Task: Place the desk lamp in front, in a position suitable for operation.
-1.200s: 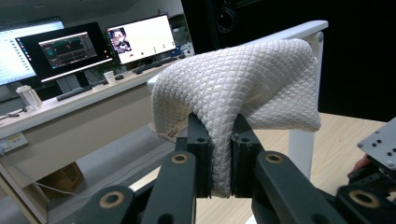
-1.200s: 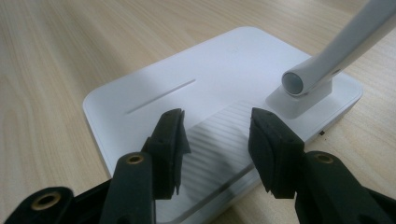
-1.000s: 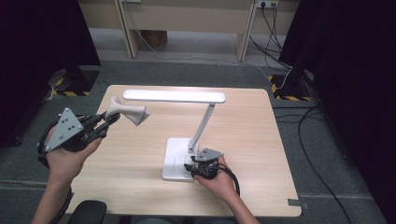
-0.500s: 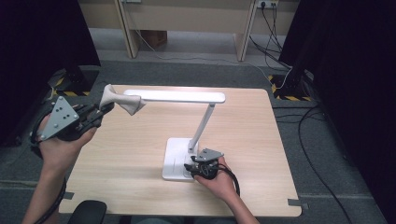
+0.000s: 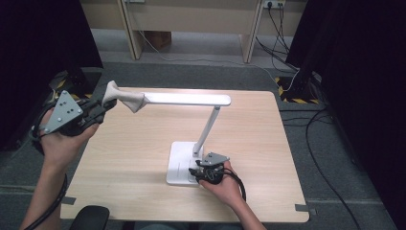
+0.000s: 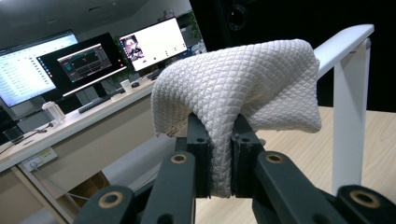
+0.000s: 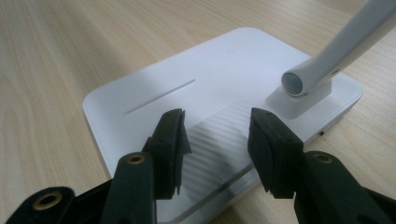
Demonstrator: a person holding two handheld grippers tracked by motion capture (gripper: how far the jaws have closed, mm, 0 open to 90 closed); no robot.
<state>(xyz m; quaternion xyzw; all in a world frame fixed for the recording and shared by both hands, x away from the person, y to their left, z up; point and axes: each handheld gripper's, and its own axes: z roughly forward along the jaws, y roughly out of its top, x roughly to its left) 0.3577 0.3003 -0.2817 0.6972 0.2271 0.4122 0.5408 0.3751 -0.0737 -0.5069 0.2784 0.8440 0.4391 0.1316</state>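
A white desk lamp stands on the wooden table [image 5: 134,191], its flat base [image 5: 179,160] near the front and its long head [image 5: 186,99] reaching left. My left gripper [image 5: 106,103] is shut on a white quilted cloth [image 5: 123,98], held against the left end of the lamp head. In the left gripper view the cloth [image 6: 238,88] bulges out above the closed jaws of the left gripper [image 6: 219,130], with the lamp head [image 6: 343,39] behind it. My right gripper [image 5: 197,173] is open over the front edge of the base [image 7: 187,70], with nothing between the fingers of the right gripper [image 7: 217,140].
The lamp's slanted arm [image 5: 207,129] rises from a hinge [image 7: 303,79] at the base's right rear. Desks with lit monitors [image 6: 84,60] show far behind the cloth. Cables [image 5: 306,96] trail over the grey floor to the right of the table.
My left gripper has carried the cloth leftward and up, from just in front of the lamp head to its left end. The right hand has stayed on the base.
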